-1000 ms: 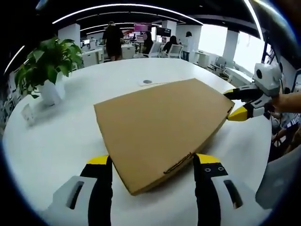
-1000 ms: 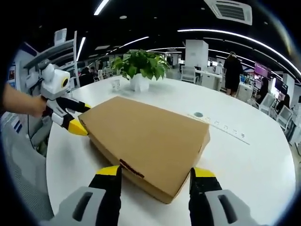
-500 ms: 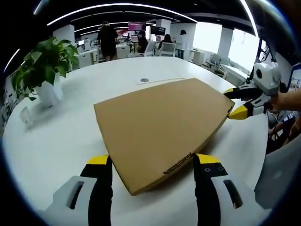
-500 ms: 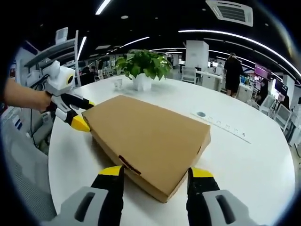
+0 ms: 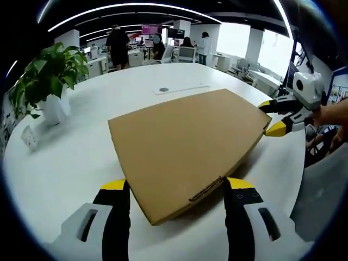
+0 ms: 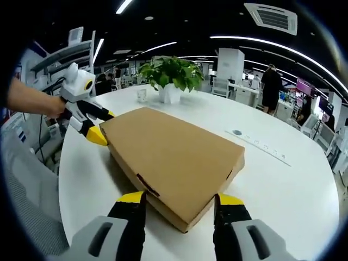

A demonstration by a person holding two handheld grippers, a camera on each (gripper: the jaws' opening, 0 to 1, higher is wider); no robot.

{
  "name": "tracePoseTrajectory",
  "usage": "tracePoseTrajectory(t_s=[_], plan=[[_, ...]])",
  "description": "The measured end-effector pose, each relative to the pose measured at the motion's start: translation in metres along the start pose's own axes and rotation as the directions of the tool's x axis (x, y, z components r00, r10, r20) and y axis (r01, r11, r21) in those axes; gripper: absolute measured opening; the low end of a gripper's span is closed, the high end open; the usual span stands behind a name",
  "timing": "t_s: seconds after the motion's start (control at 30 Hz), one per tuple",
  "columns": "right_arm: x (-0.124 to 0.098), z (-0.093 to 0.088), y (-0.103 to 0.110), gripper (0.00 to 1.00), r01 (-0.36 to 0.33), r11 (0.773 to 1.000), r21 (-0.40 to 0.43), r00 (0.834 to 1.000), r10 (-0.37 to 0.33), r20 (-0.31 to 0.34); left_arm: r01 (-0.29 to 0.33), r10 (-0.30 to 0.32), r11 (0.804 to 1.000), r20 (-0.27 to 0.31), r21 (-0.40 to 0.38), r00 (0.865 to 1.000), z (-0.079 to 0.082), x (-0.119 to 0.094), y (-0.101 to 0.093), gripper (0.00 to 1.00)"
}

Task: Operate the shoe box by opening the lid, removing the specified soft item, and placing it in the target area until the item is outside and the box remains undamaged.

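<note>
The shoe box point(image 5: 185, 147), lid shut, lay flat on the white table point(image 5: 65, 163), one corner between the spread jaws of my left gripper point(image 5: 176, 190) and the opposite corner between the parted jaws of my right gripper point(image 6: 178, 204), neither visibly clamping it.

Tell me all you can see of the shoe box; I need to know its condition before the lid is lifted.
The box is plain brown cardboard, flat and rectangular, lid closed, with no dents or tears showing. It lies flat on the white table. A small cut tab marks each end edge. The left gripper and right gripper each straddle one end, jaws open around the lid's edge. Its contents are hidden.
</note>
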State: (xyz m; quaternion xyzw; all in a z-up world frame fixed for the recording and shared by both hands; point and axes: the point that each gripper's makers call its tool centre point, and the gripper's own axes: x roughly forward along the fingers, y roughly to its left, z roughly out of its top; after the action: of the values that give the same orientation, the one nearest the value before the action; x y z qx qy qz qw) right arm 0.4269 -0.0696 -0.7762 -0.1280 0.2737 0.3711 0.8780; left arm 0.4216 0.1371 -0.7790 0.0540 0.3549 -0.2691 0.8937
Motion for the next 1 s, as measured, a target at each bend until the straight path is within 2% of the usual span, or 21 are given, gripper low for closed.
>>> tracePoseTrajectory(t_s=[1.0], plan=[[-0.008,-0.004,0.048,0.42,-0.033,0.999,0.007,0.999,0.033,0.017,0.032,-0.03,0.999,-0.051,0.041,0.998,-0.031,-0.033,0.01,0.7]])
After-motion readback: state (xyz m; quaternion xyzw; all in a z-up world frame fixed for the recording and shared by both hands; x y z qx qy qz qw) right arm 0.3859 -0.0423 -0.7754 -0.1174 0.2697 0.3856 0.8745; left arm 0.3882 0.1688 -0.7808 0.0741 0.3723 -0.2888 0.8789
